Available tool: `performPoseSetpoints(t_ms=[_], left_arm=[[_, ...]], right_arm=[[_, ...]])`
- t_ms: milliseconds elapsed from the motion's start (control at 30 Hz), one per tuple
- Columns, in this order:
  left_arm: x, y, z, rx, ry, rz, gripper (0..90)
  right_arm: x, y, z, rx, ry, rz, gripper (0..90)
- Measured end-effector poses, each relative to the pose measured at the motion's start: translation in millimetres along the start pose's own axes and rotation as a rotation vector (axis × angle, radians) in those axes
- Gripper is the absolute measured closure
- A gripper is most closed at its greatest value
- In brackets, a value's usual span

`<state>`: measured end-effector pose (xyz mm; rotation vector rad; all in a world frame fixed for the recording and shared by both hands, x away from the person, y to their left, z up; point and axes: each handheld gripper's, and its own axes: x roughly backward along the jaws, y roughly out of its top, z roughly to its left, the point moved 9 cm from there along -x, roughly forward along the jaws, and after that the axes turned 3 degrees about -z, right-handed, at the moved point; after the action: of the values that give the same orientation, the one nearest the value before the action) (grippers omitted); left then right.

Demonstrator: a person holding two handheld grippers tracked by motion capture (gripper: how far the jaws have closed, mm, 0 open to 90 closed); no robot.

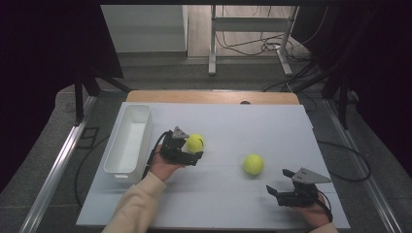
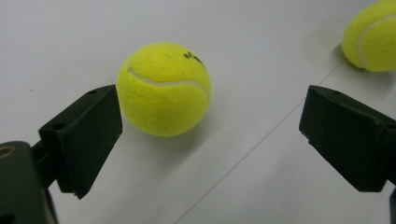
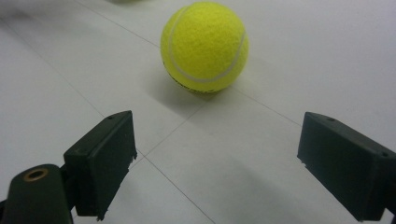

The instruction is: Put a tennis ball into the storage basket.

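Tennis balls on the white surface (image 1: 228, 131), white bin (image 1: 127, 145) off at the left edge. Looks like the grab step: left claw (image 1: 194, 148) spread wide around the near ball (image 1: 195, 142), one jaw just about touching it, nothing squeezed yet. Needs centering, then closing before any lift toward the bin, probably. Right claw (image 1: 279, 183) also wide open, hanging low, pointed at the other ball (image 1: 253, 164), still apart from it.

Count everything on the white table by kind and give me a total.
Tennis balls: 2, one by the left gripper at, one ahead of the right gripper at
White bin: 1
Grippers: 2
Total: 5
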<state>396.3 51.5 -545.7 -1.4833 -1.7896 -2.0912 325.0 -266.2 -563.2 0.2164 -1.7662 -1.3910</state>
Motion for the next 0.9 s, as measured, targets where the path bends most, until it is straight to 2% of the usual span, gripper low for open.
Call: performPoseSetpoints(t_ms=[67,100,167,333,433,700,900], left_arm=[[-2.9,0.4,1.4,0.004,0.001,0.004,6.9],[-4.8,0.5,3.3,-0.019,0.032,0.01,6.9],[-7.9,1.3,3.6,-0.025,0.032,0.017,6.8],[-15.4,4.2,9.2,-0.01,0.029,0.021,6.8],[-21.5,4.5,12.1,0.011,0.013,0.022,7.0],[-33.6,4.9,15.8,0.035,-0.007,0.036,6.9],[-38.9,5.2,20.3,0.045,-0.003,0.044,6.9]], right_arm=[[0.1,-0.1,0.3,0.001,0.001,0.001,11.9],[0.2,-0.1,0.4,0.002,0.001,0.001,11.9],[0.0,-0.5,0.5,0.002,0.003,0.004,11.9],[-0.5,-0.9,1.0,0.002,0.004,0.007,11.9],[-0.8,-1.2,0.8,0.003,0.004,0.009,11.9],[-0.8,-1.5,-0.2,-0.001,-0.001,0.011,11.9],[-0.7,-1.4,0.2,0.0,0.001,0.011,11.9]])
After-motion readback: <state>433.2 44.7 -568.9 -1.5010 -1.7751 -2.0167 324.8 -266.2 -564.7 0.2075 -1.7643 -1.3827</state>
